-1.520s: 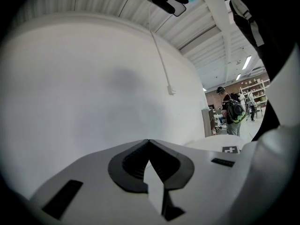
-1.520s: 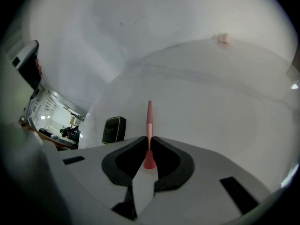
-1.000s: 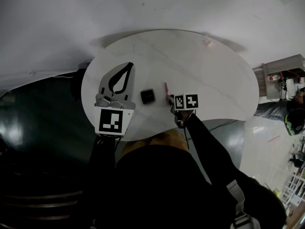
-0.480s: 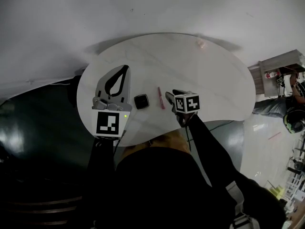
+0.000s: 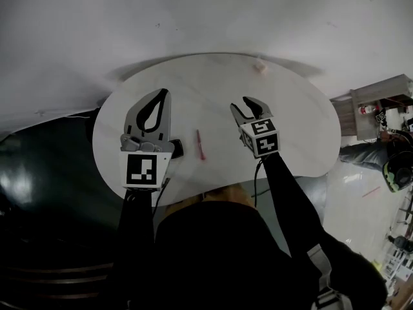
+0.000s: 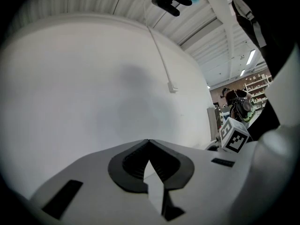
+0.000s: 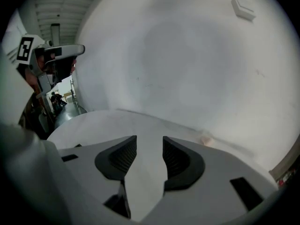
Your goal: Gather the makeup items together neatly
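Observation:
A thin red makeup pencil point(image 5: 200, 145) lies on the round white table point(image 5: 290, 128), between my two grippers. A black square compact point(image 5: 176, 149) sits just left of it, half hidden behind my left gripper's body. My left gripper point(image 5: 166, 92) point(image 6: 149, 141) hovers over the table's left part, shut with its tips touching and nothing in them. My right gripper point(image 5: 241, 104) point(image 7: 149, 137) is raised to the right of the pencil; its jaws have just been opening and nothing is between them. A small pink item point(image 5: 259, 64) point(image 7: 205, 138) rests at the table's far edge.
A white wall point(image 5: 193, 11) stands right behind the table. Dark floor point(image 5: 39, 173) lies to the left. At the right are a grey cabinet point(image 5: 381, 95) and a person in a helmet point(image 5: 397, 163). The table's near edge is at the person's body.
My right gripper has let go of the red pencil, opened, and lifted away toward the far right. The pencil now lies on the table. My left gripper has moved in front of part of the compact.

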`<state>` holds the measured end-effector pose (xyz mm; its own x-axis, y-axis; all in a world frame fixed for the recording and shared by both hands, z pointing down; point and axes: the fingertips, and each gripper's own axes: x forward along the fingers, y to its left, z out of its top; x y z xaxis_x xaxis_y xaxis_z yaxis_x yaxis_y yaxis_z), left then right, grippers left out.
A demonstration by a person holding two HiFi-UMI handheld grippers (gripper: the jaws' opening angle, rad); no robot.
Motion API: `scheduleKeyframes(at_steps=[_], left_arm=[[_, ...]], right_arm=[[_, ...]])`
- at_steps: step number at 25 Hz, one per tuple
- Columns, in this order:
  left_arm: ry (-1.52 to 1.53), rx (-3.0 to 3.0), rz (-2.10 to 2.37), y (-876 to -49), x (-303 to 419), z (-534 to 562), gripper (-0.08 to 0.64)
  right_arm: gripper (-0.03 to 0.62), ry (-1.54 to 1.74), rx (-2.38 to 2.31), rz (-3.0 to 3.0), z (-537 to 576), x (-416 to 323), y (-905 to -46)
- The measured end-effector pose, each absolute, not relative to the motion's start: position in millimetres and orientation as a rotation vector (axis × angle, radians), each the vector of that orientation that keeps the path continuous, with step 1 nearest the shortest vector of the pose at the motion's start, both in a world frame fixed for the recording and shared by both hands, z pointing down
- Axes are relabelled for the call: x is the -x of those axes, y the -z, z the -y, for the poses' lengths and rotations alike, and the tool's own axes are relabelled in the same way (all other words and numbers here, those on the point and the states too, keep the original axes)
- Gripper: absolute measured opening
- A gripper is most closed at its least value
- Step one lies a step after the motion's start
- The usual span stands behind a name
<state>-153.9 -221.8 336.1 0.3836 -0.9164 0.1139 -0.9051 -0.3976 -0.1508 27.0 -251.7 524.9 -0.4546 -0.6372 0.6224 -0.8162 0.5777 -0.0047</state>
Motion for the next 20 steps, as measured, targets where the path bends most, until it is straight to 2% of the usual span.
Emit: scheduleKeyframes(at_steps=[9, 16, 20], left_arm=[[0.290, 2.523, -1.749, -340, 106, 246, 0.014], [0.288, 2.504, -1.789, -345, 77, 262, 0.014], [0.318, 2.494, -1.816, -349, 71, 265, 0.014]], right_arm=[[0.189, -0.011, -1.129, 2.296, 288, -61, -472], [0.190, 0.006, -1.114, 2.288, 315, -93, -484], [0.217, -0.021, -1.061, 2.255, 342, -105, -513]])
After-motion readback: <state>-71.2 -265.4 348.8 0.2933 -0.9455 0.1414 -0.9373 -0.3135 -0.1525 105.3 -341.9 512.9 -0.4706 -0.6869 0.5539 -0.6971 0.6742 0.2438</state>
